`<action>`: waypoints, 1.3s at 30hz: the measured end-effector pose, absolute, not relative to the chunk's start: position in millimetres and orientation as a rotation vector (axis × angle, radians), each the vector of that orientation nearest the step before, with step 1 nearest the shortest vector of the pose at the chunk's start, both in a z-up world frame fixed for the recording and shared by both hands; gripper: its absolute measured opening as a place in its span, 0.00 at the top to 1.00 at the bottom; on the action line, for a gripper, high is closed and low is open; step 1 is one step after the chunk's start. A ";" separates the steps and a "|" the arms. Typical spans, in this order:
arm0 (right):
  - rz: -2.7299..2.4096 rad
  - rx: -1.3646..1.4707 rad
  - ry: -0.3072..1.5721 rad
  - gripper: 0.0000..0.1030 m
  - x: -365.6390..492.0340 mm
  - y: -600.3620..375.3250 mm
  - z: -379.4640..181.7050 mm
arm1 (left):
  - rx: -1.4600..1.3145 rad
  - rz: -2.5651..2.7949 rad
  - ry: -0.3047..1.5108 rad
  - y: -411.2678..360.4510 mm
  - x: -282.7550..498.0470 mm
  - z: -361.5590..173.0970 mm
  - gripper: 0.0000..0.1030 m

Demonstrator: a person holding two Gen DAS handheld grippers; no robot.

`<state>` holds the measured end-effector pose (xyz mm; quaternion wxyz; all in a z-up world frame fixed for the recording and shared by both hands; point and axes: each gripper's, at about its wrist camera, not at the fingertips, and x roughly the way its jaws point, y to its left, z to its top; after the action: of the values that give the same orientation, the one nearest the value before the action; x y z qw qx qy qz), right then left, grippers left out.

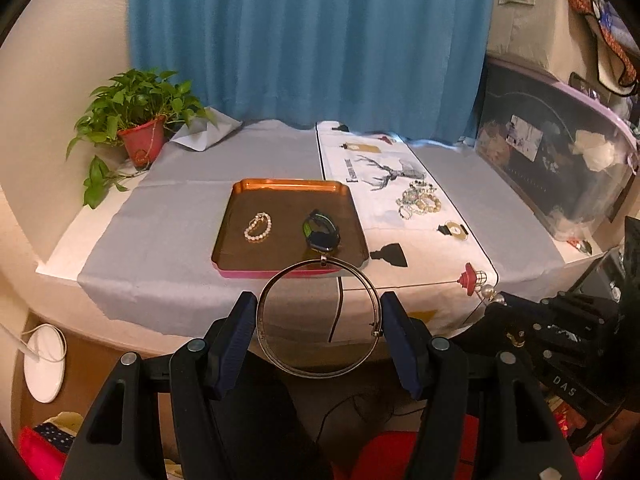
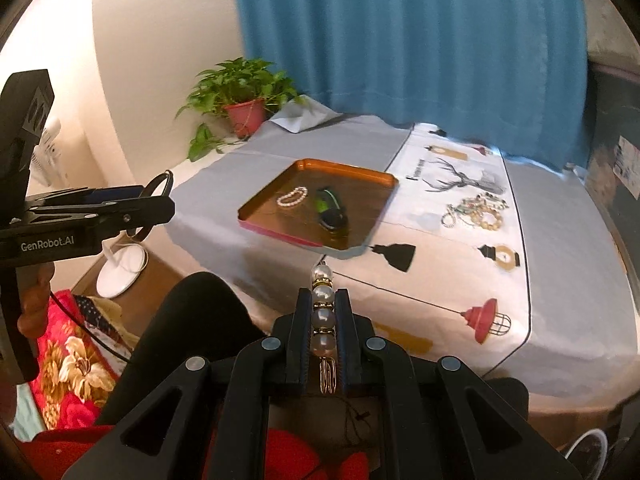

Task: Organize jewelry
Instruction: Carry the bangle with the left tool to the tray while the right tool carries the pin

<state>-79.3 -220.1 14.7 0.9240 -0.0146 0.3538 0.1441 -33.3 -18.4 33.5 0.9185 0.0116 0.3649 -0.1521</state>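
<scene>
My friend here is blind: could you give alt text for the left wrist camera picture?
A black two-finger left gripper holds a thin silver metal bangle between its blue pads, short of a table's edge. On the grey-clothed table a copper-coloured tray holds a white pearl bracelet and a black-and-green wristwatch.

The right gripper (image 2: 323, 320) is seen closed on a pearl clip (image 2: 323, 322), whose pearls are lined up between the two pads and stick out past the tips. At the left edge the left gripper (image 2: 156, 200) is seen side on, with a metal bangle (image 2: 160, 186) held at its tip. On the grey cloth (image 2: 224, 200) a copper tray (image 2: 360, 178) is set, tilted in the view; a pearl bracelet (image 2: 292, 196) and a watch (image 2: 330, 210) lie in it. A heap of beads (image 2: 476, 212) is found on the printed runner (image 2: 440, 264). A potted plant (image 2: 244, 96) is placed before the blue curtain (image 2: 400, 40).
</scene>
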 end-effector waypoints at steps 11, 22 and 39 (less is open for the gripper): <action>0.265 -0.058 0.730 0.89 -68.1 -217.0 22.8 | -0.005 -0.331 0.743 -8.6 -20.1 33.5 0.43; 0.257 -0.043 0.765 0.89 -26.8 -213.2 11.1 | -0.013 -0.324 0.776 -10.6 30.7 22.5 0.43; 0.260 0.037 0.727 0.88 141.1 -213.8 -0.3 | -0.023 -0.319 0.792 -19.9 189.8 -0.7 0.43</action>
<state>141.1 -213.8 -0.3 0.9261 0.0180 0.3547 0.1270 189.8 -19.9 -0.7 0.9101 -0.0112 0.3842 -0.1546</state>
